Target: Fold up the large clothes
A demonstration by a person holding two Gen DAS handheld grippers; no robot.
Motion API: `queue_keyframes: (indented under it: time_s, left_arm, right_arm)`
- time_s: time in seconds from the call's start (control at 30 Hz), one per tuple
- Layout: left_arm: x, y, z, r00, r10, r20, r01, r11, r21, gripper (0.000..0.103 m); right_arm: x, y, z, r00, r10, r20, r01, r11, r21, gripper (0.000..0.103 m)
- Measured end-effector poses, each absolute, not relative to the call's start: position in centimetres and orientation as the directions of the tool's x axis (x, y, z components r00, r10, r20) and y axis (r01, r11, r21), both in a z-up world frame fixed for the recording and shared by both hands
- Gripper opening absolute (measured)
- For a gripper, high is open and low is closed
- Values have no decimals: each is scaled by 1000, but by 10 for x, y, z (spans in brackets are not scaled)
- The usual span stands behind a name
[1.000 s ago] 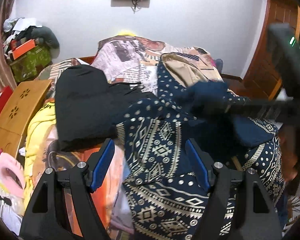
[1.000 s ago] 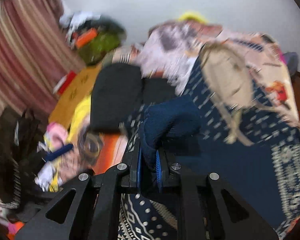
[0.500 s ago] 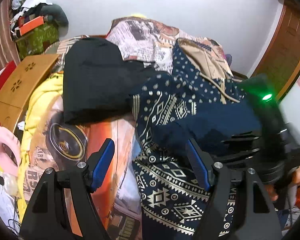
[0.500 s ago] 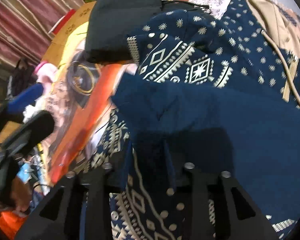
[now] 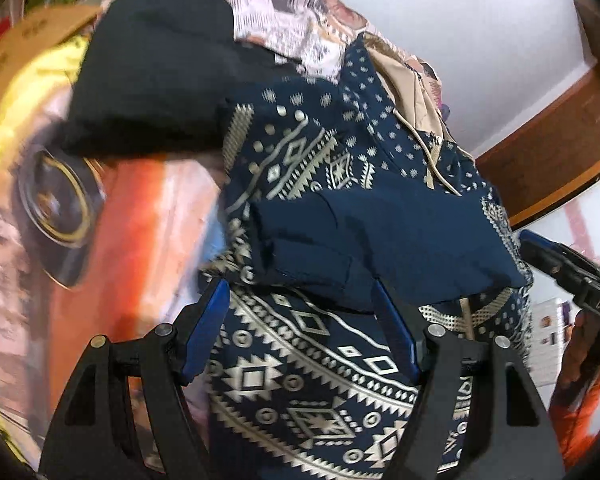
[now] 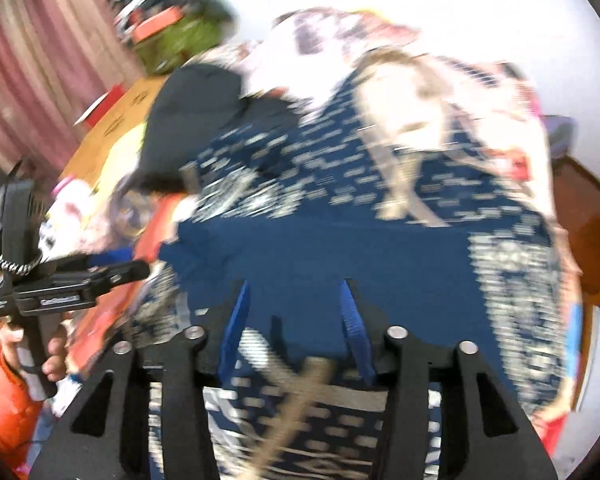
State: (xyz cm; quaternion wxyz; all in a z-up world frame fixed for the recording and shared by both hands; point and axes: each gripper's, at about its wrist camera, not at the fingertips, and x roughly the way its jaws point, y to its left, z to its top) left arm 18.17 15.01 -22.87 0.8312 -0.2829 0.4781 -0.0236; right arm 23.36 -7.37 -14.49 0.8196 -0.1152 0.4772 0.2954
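Note:
A navy hoodie with a cream geometric pattern (image 5: 324,372) lies on the bed, its plain navy sleeve (image 5: 380,240) folded across the body. Its beige hood lining and drawstrings (image 5: 420,120) are at the far end. My left gripper (image 5: 300,312) is open and empty just above the patterned body, near the sleeve's edge. My right gripper (image 6: 294,308) is open and empty over the near edge of the same sleeve (image 6: 340,248); that view is blurred. The right gripper also shows at the right edge of the left wrist view (image 5: 572,272).
A black garment (image 5: 152,72) lies beyond the hoodie on the left. An orange and yellow printed bedspread (image 5: 132,216) covers the bed. A wooden folding table (image 6: 112,120) and a striped curtain (image 6: 40,60) are on the left. A wooden door (image 5: 560,160) is on the right.
My right gripper carried the sleeve across the hoodie, laid it down, opened and let go. My left gripper moved in lower over the hoodie, staying open.

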Motion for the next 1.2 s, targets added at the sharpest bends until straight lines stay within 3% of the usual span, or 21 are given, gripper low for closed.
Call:
queue_keyframes:
  time_s: [0.07,0.2,0.33,0.47,0.67,0.87,1.03,1.2]
  left_arm:
    - [187,147,-236,522,-344,-781,-238,820,-520,60]
    - [197,144,-247,505,-351,-789,-271,803,-531,55]
    - [207,142,-249,502,-313,-806,-298,812,-501,28]
    - [210,127,-230,530,-210,-822,-259,882,-393,8]
    - [211,96,-176,642,-28,-766,-161,972,-170,6]
    - [214,97,-131,738,46,-674,-159,981,-107,6]
    - [221,114,-139,725,94,-683,-206,975,-84,6]
    - [227,129,-177,655,70,-753,-212,973,-94,6]
  right_arm:
    - [238,-97,-138,428,352,-832,-546,834,72,51]
    - [246,-147,-132,501,303,-811,-434,899,68,51]
    - [247,-188,-132,541,250,-803,-343,937,60,51]
    - [249,-218,-134,555,211,-805,-275,959,63,51]
    - [256,-252,-130,583,176,-793,-187,979,79,51]
    - [261,-256,-140,572,175,-801,-175,981,90,51]
    - [261,-247,-162,520,174,-836,-193,978,84,51]
    - [259,-243,-178,482,166,-860,-207,976,72,51]
